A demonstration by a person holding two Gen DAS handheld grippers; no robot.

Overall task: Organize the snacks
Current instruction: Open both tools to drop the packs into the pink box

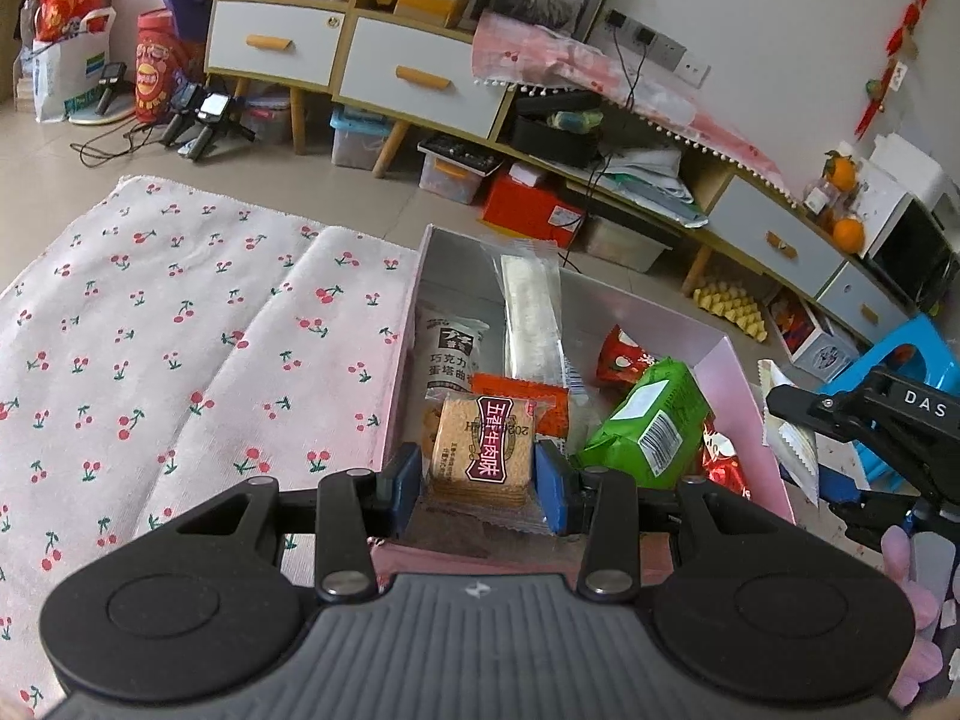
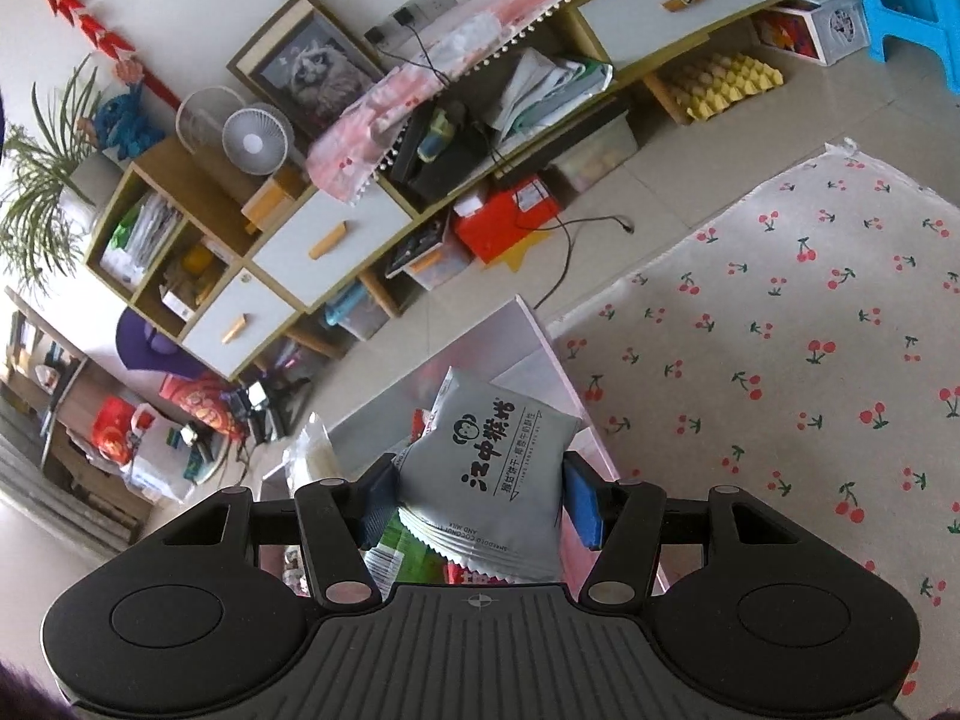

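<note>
A pink box (image 1: 741, 384) on the cherry-print cloth holds several snacks: a green pack (image 1: 651, 426), an orange pack (image 1: 522, 393), a long clear wafer pack (image 1: 531, 312), a white cookie pack (image 1: 447, 354) and red packs (image 1: 621, 357). My left gripper (image 1: 480, 471) is shut on a tan cracker pack (image 1: 480, 447) over the box's near end. My right gripper (image 2: 480, 495) is shut on a grey biscuit pack (image 2: 489, 468) above the same pink box (image 2: 558, 354). The right gripper also shows in the left wrist view (image 1: 786, 426) beside the box's right wall.
The cherry-print cloth (image 1: 180, 324) spreads left of the box and shows in the right wrist view (image 2: 780, 324). A low cabinet with drawers (image 1: 420, 78), storage bins and a red carton (image 1: 531, 207) stand behind. A blue stool (image 1: 900, 360) is at right.
</note>
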